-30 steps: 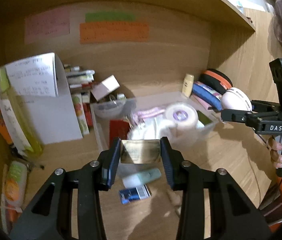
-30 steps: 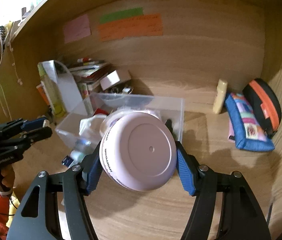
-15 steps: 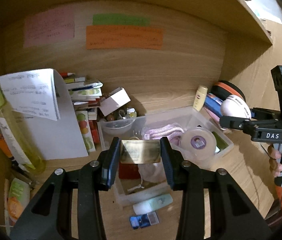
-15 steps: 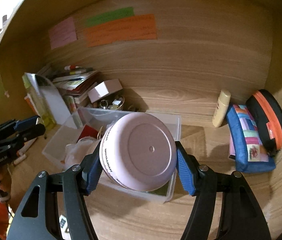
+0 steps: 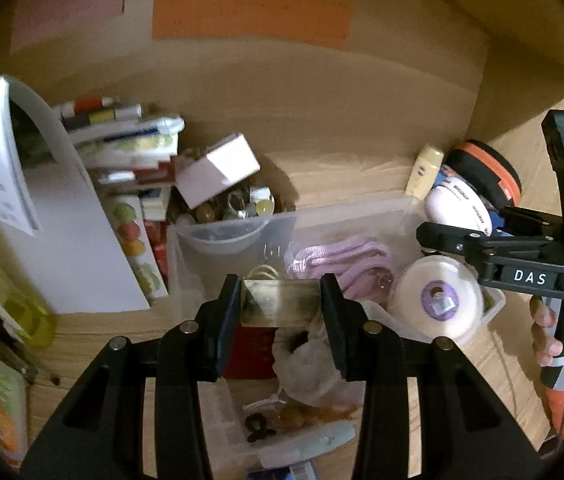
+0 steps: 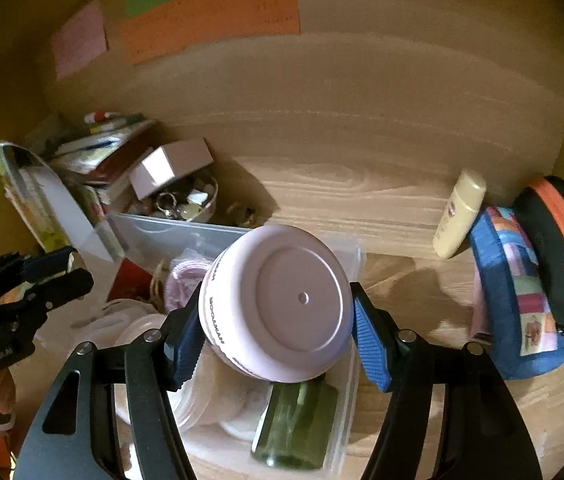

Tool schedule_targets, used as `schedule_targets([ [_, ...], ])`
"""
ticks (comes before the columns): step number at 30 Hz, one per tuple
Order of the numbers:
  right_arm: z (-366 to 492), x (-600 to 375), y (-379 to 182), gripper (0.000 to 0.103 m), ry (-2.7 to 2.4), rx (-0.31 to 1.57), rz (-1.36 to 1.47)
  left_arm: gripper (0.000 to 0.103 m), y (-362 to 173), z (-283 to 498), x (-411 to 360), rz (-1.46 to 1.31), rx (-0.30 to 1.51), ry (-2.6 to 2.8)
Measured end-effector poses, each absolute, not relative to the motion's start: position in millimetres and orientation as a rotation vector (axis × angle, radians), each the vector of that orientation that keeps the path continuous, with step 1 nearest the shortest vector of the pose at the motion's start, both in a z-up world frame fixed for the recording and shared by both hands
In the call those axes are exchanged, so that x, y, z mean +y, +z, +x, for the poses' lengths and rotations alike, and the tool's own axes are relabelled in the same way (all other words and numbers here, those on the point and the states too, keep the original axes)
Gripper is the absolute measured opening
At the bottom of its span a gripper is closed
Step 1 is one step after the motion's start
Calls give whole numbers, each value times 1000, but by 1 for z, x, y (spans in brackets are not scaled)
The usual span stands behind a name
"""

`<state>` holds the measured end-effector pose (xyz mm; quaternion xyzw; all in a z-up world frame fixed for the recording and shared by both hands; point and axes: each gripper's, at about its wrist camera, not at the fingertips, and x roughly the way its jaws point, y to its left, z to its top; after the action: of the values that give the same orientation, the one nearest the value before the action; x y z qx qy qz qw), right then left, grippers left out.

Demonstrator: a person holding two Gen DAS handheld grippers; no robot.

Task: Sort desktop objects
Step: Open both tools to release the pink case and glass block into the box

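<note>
My left gripper (image 5: 280, 304) is shut on a small gold mirror-like case (image 5: 279, 303) and holds it over the left part of a clear plastic bin (image 5: 322, 216). My right gripper (image 6: 275, 332) is shut on a round pink jar (image 6: 282, 304) and holds it above the bin's right end (image 6: 352, 264). The jar also shows in the left wrist view (image 5: 458, 204), with the right gripper (image 5: 442, 228) at the far right. The bin holds a pink cord bundle (image 5: 342, 256), a white tape roll (image 5: 438, 300), a red card, crumpled plastic and a green bottle (image 6: 294, 424).
A stack of books and boxes (image 5: 121, 144) with a white paper sheet (image 5: 61, 240) stands at the back left. A cream tube (image 6: 458, 216), a blue pouch (image 6: 518, 292) and a black-orange case (image 6: 562, 248) lie at the right. Sticky notes (image 6: 209, 12) hang on the back wall.
Both grippers moved forward toward the back wall and over the bin, each still holding its object. The small tube and blue card in front of the bin dropped out of the left view.
</note>
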<state>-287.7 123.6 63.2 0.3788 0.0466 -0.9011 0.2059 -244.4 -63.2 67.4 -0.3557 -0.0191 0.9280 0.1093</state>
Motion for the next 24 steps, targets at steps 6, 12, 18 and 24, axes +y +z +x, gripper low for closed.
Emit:
schedule_targets([
  [6, -303, 121, 51, 62, -2462, 77, 1106, 40, 47, -259, -57, -1137, -56, 2700],
  [12, -306, 114, 51, 62, -2447, 92, 1107, 40, 43, -260, -59, -1143, -78, 2690],
  [18, -307, 97, 49, 63, -2439, 157, 1111, 46, 42, -256, -58, -1129, -48, 2698],
  [24, -301, 85, 52, 66, -2476, 276, 1076, 72, 48, -248, -58, -1084, -62, 2686],
])
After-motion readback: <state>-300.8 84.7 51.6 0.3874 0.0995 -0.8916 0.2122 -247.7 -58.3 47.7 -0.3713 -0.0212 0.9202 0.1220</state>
